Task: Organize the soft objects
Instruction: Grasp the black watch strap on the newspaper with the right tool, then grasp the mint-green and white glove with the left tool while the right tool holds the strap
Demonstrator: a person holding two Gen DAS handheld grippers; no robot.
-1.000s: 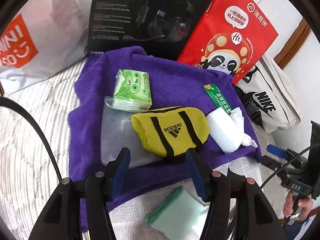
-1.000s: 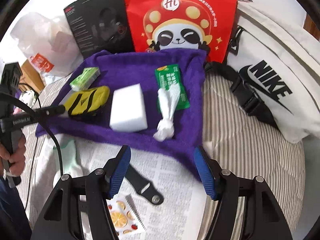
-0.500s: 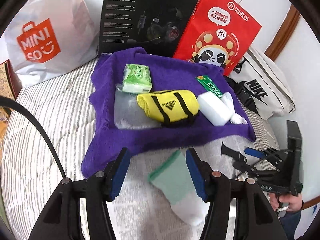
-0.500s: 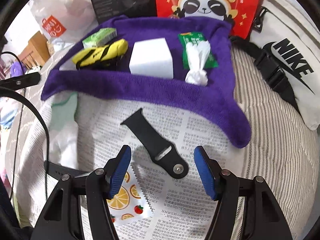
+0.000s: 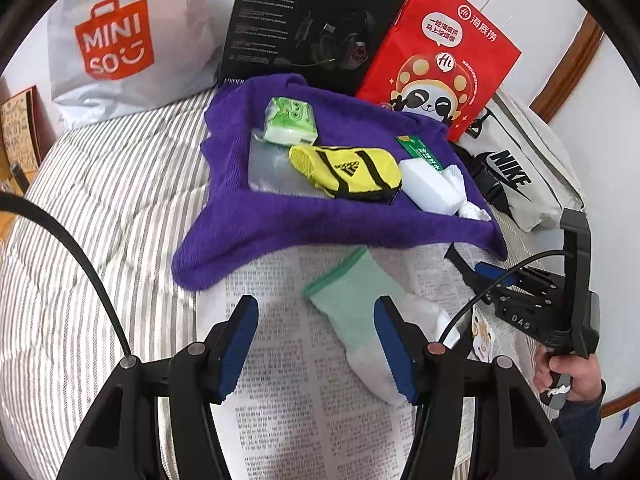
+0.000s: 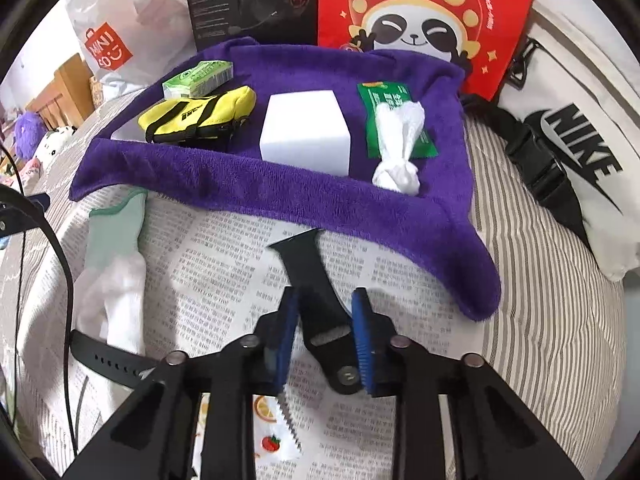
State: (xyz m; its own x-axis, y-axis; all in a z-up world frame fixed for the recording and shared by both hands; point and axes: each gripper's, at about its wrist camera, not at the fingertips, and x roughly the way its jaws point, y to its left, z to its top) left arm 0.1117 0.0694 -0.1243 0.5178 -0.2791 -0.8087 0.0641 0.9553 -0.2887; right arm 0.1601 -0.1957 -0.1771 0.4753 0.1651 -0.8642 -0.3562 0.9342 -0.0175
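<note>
My left gripper (image 5: pixel 316 308) hangs over a mint-and-white sock (image 5: pixel 352 320) lying on newspaper (image 5: pixel 300 420). Its jaws are opening, and the pads touch nothing. My right gripper (image 6: pixel 325 296) is shut on a black watch strap (image 6: pixel 304 264) on the newspaper, just in front of the purple towel (image 6: pixel 304 60). On the towel lie a yellow Adidas pouch (image 5: pixel 348 168), a white sponge block (image 6: pixel 304 132), a green tissue pack (image 5: pixel 290 120) and a knotted white tissue (image 6: pixel 396 144) on a green sachet. The sock (image 6: pixel 116 256) lies to the right gripper's left.
A second black strap with holes (image 6: pixel 108 360) and a fruit-print sachet (image 6: pixel 276 420) lie on the paper. Behind the towel stand a Miniso bag (image 5: pixel 116 36), a black headset box (image 5: pixel 312 28) and a red panda bag (image 5: pixel 440 60). A white Nike bag (image 6: pixel 576 152) lies at the right on striped bedding.
My left gripper drew back from the yellow pouch on the towel to above the sock. My right gripper came down over the black strap and shut on it.
</note>
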